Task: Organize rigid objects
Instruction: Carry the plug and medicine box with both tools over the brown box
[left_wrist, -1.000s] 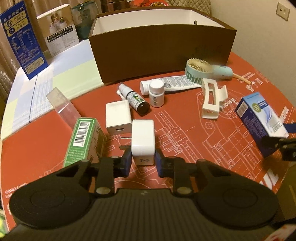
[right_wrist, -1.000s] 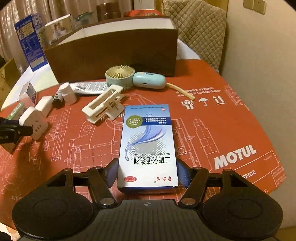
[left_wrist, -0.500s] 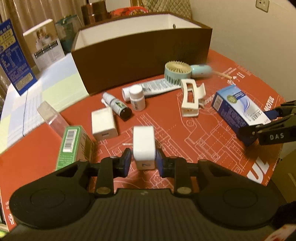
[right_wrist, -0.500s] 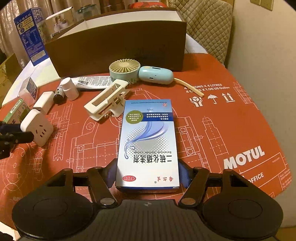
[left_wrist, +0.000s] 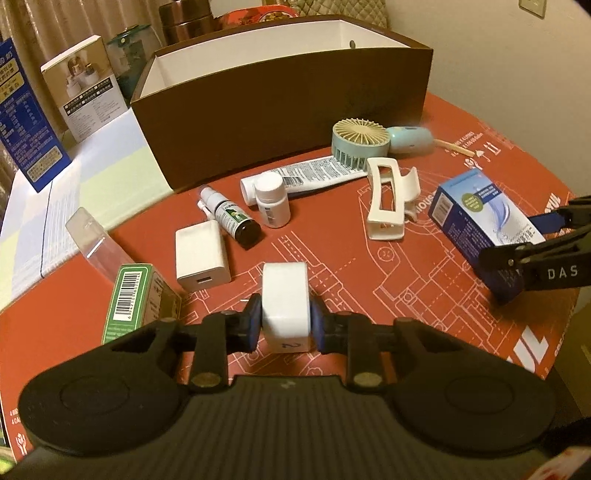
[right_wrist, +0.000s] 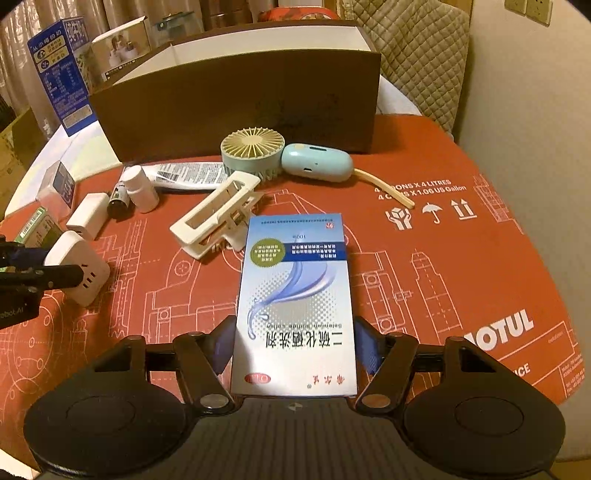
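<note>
A white plug adapter marked "2" sits between the blue pads of my left gripper, whose jaws are closing and press on its sides. From the right wrist view the same adapter shows at the far left, just above the red cloth. My right gripper is shut on a blue and white medicine box. In the left wrist view that box is tilted at the right edge. The open brown box with a white inside stands behind everything.
On the red cloth lie a mint hand fan, a white hair claw, a tube, a white pill bottle, a dark spray bottle, a white charger and a green carton. The table edge curves close at right.
The left wrist view has tilted and swung, showing more of the brown box's inside and the right gripper. The adapter stays between the left pads. The right gripper keeps its box, hardly moved.
</note>
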